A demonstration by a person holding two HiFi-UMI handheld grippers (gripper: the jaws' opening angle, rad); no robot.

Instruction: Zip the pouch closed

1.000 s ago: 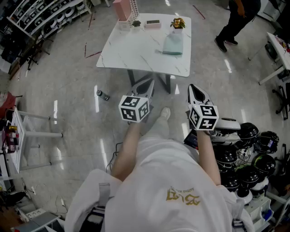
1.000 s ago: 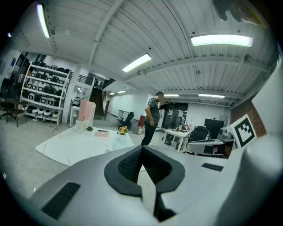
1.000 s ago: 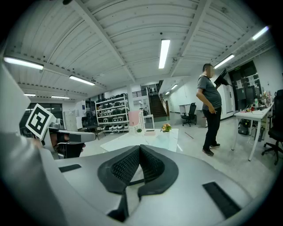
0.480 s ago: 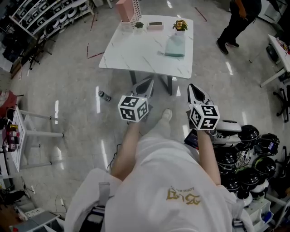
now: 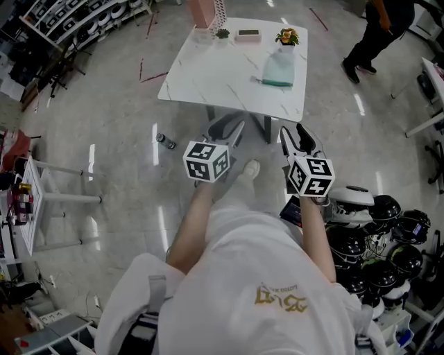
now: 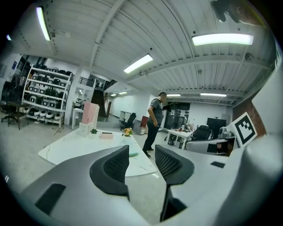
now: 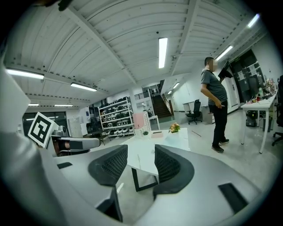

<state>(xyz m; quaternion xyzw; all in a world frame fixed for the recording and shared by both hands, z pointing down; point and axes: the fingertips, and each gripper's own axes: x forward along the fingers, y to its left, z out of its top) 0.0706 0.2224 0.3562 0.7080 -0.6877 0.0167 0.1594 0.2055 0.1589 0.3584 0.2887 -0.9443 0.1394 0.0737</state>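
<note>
A pale teal pouch (image 5: 279,69) lies on the right side of a white marble table (image 5: 208,76), far ahead of both grippers. It shows small in the left gripper view as the pouch (image 6: 133,154) and in the right gripper view as the pouch (image 7: 177,134). My left gripper (image 5: 227,133) and right gripper (image 5: 295,135) are held level at waist height over the floor, short of the table's near edge. Both have just been opening their jaws and stand open with nothing between the pads, as seen at the left gripper (image 6: 141,161) and right gripper (image 7: 140,161).
On the table's far edge stand a pink box (image 5: 202,12), a small plant (image 5: 222,32), a flat case (image 5: 248,35) and a flower pot (image 5: 286,36). A person (image 5: 378,28) walks beyond. Helmets (image 5: 374,229) pile at my right; a can (image 5: 165,141) lies on the floor.
Both grippers' jaws have gone from shut to open. The table has come slightly closer in the head view, and the person at the far right has moved further right.
</note>
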